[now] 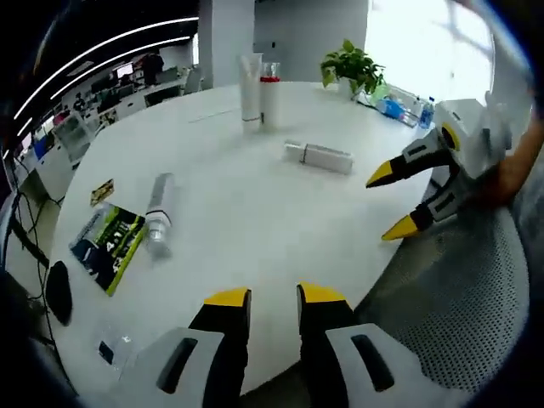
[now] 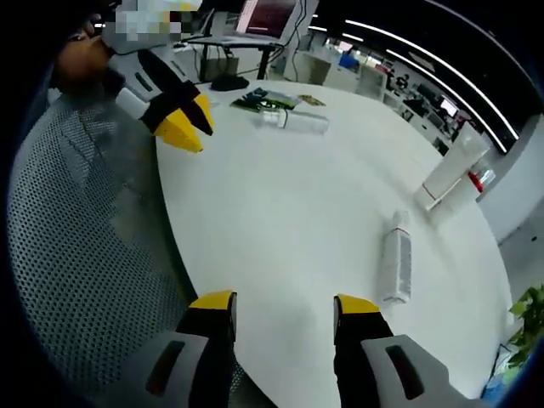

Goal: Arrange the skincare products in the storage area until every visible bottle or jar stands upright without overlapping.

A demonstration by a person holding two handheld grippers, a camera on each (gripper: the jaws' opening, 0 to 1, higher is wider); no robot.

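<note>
I take the round white table [image 1: 255, 229] as my landmark; a mesh chair back [image 2: 76, 255] sits against its near edge. At the table's far side, 2 products already stand upright and touching: a tall white tube [image 1: 250, 89] and a red-capped bottle [image 1: 269, 93]. Toward the table's middle, 1 white bottle [image 1: 319, 156] lies flat on its side. Near the table's left edge, 1 silver bottle [image 1: 158, 214] also lies flat, just beside a green-and-black packet [image 1: 109, 244]. The left gripper [image 1: 274, 297] hovers over the near edge, jaws slightly parted and empty; the right gripper [image 1: 391, 201] hangs at the right edge, jaws spread and empty. I judge 2 bottles remain to be stood up. Risk: round bottles may roll off-centre under a pinch, or topple if released tilted.
</note>
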